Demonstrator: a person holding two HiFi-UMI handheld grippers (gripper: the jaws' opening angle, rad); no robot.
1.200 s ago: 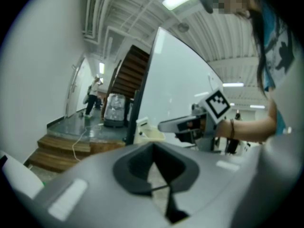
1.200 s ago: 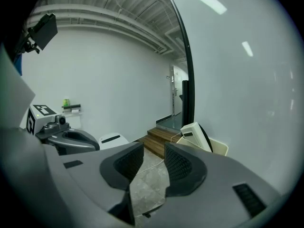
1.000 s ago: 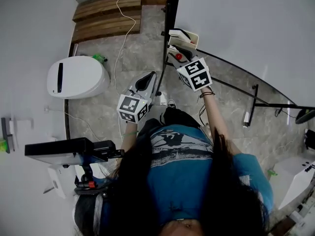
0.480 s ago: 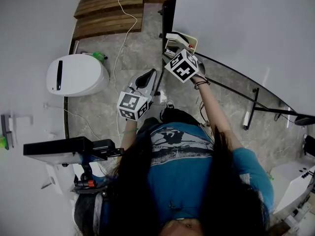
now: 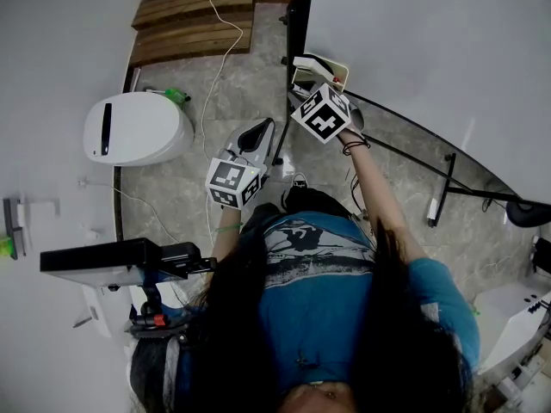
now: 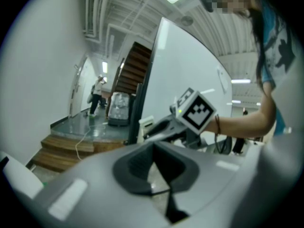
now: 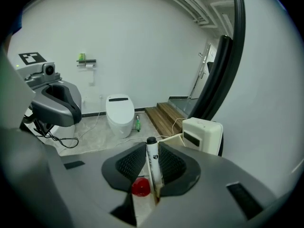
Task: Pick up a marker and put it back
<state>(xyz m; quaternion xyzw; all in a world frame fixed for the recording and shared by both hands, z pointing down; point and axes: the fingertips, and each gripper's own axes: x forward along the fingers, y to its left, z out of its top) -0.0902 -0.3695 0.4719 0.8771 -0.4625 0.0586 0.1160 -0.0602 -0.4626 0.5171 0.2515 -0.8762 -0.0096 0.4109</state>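
A white marker [image 7: 153, 163] with a black cap stands between the jaws of my right gripper [image 7: 152, 144]. The jaws are closing. The marker lies along the right pad, and a narrow gap shows on its left. A red marker cap [image 7: 140, 186] sits lower in that gap. In the head view the right gripper [image 5: 303, 91] reaches into the cream holder [image 5: 323, 63] at the whiteboard's lower edge. My left gripper [image 5: 256, 134] hangs lower and to the left, jaws together and empty [image 6: 153, 144].
The whiteboard [image 5: 413, 33] fills the right side on its black frame. A white toilet [image 5: 136, 130] stands to the left, with a green bottle [image 5: 175, 95] and wooden steps [image 5: 189, 24] beyond. A white cable [image 5: 211, 84] trails over the floor. Black equipment [image 5: 112, 261] sits near left.
The right gripper has moved up from below the holder into it and turned its cube. The left gripper has stayed in place.
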